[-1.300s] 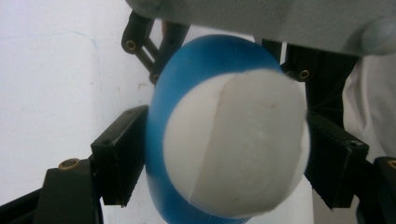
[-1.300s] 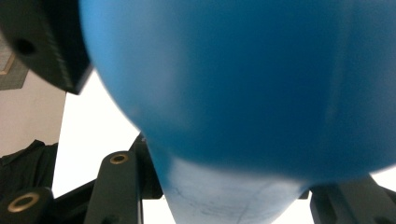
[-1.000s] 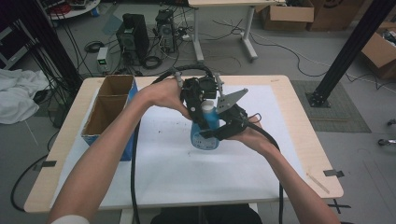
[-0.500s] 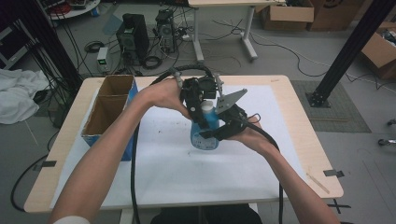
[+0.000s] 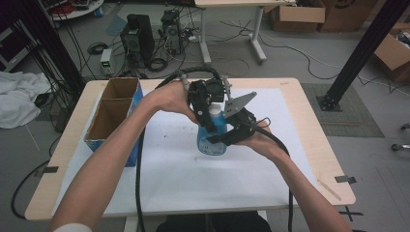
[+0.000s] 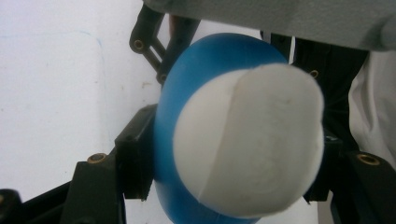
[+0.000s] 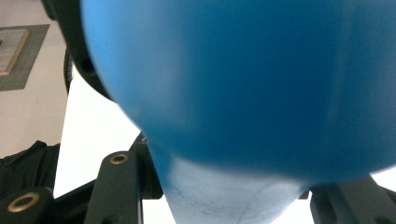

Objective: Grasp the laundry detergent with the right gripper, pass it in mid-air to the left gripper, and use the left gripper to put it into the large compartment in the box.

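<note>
From the high view I see the blue bottle (image 5: 211, 137) standing upright near the centre of the table (image 5: 309, 125), on the white sheet (image 5: 183, 169) that covers most of it. The left gripper (image 5: 207, 108) comes down on the bottle from its 11 o'clock side and sits over the white cap (image 5: 213, 112). Its jaws have just been closing, and in the left gripper view they press on the cap (image 6: 247, 144) from both sides, so I read this tool as clamped on the cap. The right gripper (image 5: 227, 140) meets the bottle from 3 o'clock and holds the blue body low down. In the right gripper view the bottle (image 7: 243, 84) sits between the black jaws, which bear on its lower part, so I read this tool as clamped on the bottle. The grey three-cornered plate (image 5: 239, 103) on the right gripper stands at 1 o'clock from the bottle. An open cardboard box (image 5: 113, 113) lies at the bottle's 9 o'clock, well apart, along the left edge of the table.
</note>
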`<state>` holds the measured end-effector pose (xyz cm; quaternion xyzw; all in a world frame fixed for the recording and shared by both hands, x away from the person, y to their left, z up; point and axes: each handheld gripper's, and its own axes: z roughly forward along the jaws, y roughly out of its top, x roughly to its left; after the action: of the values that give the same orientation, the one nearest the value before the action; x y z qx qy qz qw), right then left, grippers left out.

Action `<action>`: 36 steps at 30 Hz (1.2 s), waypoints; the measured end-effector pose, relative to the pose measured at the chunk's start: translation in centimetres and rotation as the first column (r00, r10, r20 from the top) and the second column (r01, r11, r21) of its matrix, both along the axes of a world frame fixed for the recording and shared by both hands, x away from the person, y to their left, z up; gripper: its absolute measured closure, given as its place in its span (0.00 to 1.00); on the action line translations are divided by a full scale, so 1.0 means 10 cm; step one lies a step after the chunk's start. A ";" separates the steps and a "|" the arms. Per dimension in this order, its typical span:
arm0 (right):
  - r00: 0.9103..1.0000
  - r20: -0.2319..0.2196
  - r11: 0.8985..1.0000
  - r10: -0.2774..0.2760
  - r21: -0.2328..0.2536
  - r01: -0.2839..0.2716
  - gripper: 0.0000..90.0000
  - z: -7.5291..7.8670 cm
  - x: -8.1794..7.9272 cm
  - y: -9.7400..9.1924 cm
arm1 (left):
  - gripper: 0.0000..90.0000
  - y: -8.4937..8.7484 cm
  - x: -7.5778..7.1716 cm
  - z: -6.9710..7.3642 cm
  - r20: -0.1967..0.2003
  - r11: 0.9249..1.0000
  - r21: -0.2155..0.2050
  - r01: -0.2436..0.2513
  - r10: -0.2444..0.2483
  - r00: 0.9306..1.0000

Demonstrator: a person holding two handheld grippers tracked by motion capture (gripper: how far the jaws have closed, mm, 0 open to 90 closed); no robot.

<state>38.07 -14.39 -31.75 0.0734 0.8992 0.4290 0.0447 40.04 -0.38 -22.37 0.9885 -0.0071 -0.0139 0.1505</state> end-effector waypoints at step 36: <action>1.000 0.003 0.999 0.021 0.038 -0.021 0.49 -0.15 0.00 -0.05 | 0.42 -0.06 -0.07 -0.10 0.040 1.000 0.015 -0.025 0.024 0.999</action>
<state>38.10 -14.84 -33.25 0.0644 0.8916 0.4465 0.0401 39.32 -0.96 -23.41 0.9897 0.0020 0.0076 0.1428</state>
